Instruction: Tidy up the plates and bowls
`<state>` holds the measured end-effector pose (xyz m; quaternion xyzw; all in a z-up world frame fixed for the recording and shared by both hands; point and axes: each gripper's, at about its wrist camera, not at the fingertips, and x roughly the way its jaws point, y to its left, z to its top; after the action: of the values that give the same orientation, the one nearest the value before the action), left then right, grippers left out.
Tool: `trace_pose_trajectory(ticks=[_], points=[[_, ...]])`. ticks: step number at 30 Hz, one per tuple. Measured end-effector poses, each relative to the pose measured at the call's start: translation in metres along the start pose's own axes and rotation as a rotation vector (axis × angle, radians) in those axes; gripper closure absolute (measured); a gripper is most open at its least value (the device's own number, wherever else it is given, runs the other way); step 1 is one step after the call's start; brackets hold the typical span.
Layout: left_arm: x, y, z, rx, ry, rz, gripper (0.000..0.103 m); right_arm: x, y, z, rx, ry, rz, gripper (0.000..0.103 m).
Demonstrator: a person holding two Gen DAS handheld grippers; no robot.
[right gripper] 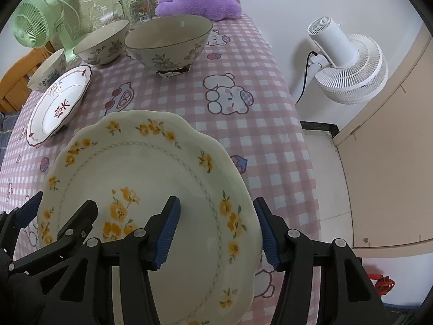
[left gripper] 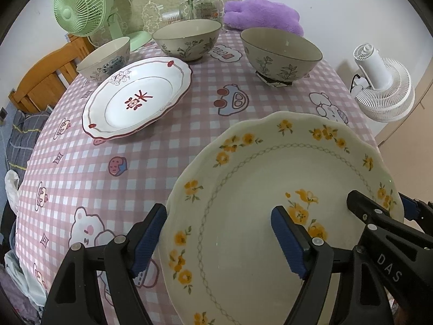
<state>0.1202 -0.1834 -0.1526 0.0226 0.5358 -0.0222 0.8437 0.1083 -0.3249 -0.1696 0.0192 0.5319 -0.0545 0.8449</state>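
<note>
Cream yellow-flower plate (left gripper: 284, 189) at table's (left gripper: 167, 146) near edge, left gripper (left gripper: 219, 233) and right gripper (right gripper: 216, 224) both agape astride opposite rims; grasp step, next likely clamp, lift onto red-trim plate (left gripper: 138, 97).

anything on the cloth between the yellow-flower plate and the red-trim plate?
Nothing. In the left wrist view, only bare checked tablecloth separates the yellow-flower plate from the red-trim plate. The right wrist view agrees.
</note>
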Motion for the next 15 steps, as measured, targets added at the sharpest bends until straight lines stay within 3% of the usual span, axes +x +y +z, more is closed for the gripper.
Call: trace_pose_trajectory(ticks=[15], points=[[-0.0046,0.0044,-0.0020,-0.019,-0.015,-0.003,0.020,0.0004,0.0029,-0.0004,0.004,0.000,0.003,0.043]])
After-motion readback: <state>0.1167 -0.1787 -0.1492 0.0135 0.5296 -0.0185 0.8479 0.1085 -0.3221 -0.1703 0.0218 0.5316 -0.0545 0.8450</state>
